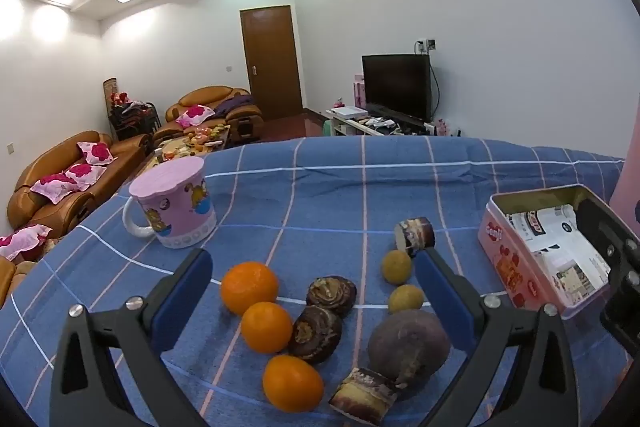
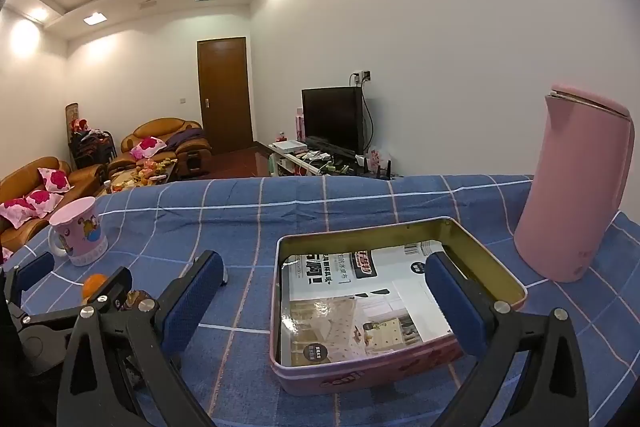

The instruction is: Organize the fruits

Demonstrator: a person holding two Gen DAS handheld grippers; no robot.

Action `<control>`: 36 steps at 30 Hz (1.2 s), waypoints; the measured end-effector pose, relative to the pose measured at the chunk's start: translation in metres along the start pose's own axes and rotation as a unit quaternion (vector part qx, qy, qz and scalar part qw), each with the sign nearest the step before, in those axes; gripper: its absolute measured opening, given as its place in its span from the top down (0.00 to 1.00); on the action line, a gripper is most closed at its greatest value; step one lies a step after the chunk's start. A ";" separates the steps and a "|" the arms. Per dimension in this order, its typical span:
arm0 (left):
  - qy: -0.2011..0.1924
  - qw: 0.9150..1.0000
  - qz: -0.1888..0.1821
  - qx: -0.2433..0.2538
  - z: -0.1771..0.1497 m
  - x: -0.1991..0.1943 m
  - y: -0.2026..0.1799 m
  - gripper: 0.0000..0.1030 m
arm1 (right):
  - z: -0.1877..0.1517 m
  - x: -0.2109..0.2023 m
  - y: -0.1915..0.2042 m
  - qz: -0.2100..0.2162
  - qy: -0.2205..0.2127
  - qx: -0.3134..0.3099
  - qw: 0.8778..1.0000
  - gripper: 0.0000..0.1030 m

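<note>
In the left wrist view my left gripper (image 1: 316, 267) is open and empty, hovering over a cluster of fruit on the blue checked cloth: three oranges (image 1: 249, 287), two dark brown fruits (image 1: 331, 295), two small yellow-green fruits (image 1: 396, 266), a large purple fruit (image 1: 408, 345) and two sugarcane pieces (image 1: 415, 235). The pink tin (image 1: 516, 275) stands to the right. In the right wrist view my right gripper (image 2: 328, 275) is open and empty above the open tin (image 2: 360, 375), which holds only printed paper. One orange (image 2: 94, 285) shows behind the left gripper.
A pink lidded mug (image 1: 176, 203) stands at the left of the cloth and also shows in the right wrist view (image 2: 80, 231). A tall pink kettle (image 2: 580, 187) stands right of the tin. Sofas, a door and a TV lie beyond the table's far edge.
</note>
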State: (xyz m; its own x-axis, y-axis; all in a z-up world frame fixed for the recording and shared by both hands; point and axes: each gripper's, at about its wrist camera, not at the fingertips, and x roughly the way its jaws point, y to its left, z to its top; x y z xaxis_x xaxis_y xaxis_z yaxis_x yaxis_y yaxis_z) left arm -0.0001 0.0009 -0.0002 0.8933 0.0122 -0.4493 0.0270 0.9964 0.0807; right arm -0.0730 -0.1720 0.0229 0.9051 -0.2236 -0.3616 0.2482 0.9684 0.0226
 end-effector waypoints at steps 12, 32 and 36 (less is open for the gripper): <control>0.003 1.000 -0.011 0.003 0.000 -0.002 -0.002 0.00 | -0.001 0.004 -0.006 0.003 0.007 0.004 1.000 0.01; 0.005 1.000 -0.012 0.002 0.000 -0.002 0.000 0.00 | -0.001 0.003 -0.003 0.003 0.007 0.002 1.000 0.01; 0.005 1.000 -0.013 0.001 0.000 -0.002 0.000 0.00 | -0.002 0.003 -0.003 0.003 0.007 0.002 1.000 0.01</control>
State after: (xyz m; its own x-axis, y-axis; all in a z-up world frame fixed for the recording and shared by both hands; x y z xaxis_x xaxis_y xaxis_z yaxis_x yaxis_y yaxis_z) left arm -0.0016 0.0011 0.0009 0.8876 -0.0121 -0.4605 0.0508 0.9961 0.0717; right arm -0.0714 -0.1757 0.0202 0.9019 -0.2165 -0.3737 0.2444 0.9692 0.0284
